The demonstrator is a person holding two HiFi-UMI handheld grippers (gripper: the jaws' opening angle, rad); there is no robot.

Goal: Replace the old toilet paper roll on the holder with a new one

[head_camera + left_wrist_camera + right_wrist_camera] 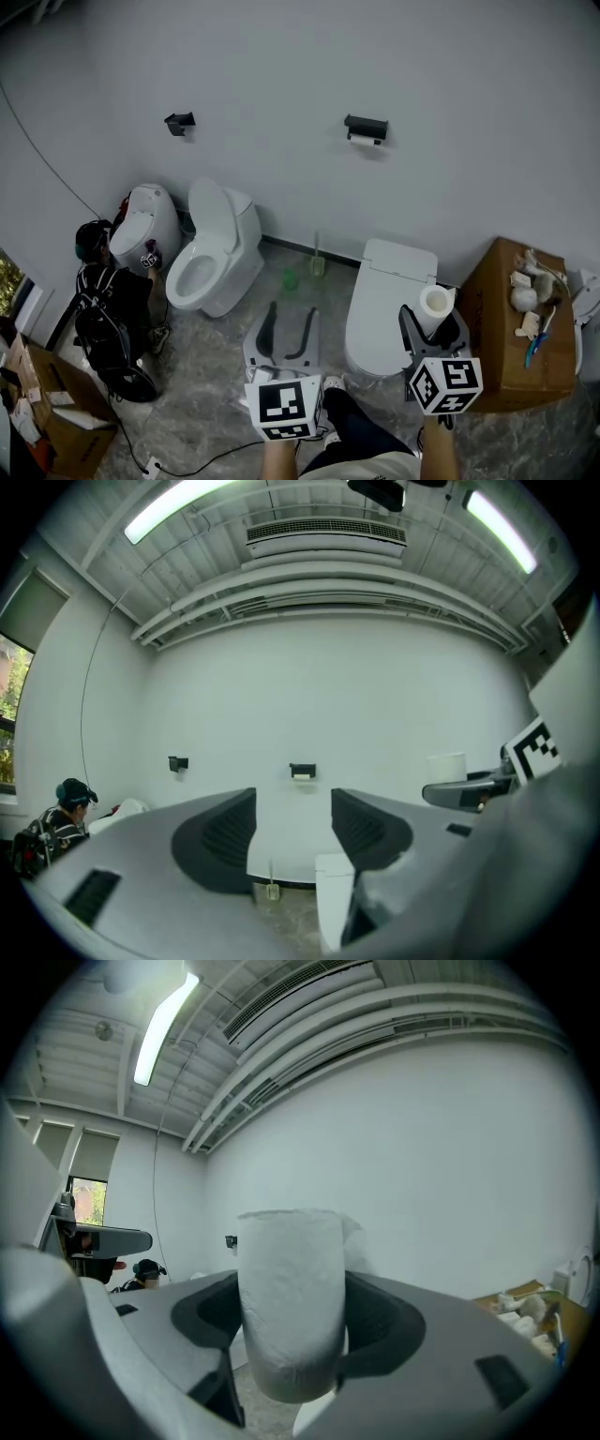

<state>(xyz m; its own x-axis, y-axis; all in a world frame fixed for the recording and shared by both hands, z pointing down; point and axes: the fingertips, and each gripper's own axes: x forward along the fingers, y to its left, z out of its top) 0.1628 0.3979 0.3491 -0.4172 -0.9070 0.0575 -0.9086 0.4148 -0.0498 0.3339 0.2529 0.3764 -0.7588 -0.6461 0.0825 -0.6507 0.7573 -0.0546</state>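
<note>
Right tool grips the new roll, left tool gapes empty; I'd approach the twelve-o'clock holder squarely.

The left tool, jaws spread wide, points level at the black wall holder ahead.

Quick count: three toilets, two black wall holders, one full toilet paper roll, two cardboard boxes, two grippers, i.e. left gripper and right gripper, one crouching person, two ceiling light strips, one ceiling vent, one loose floor cable. Small items on the right-hand box are too jumbled to count.
</note>
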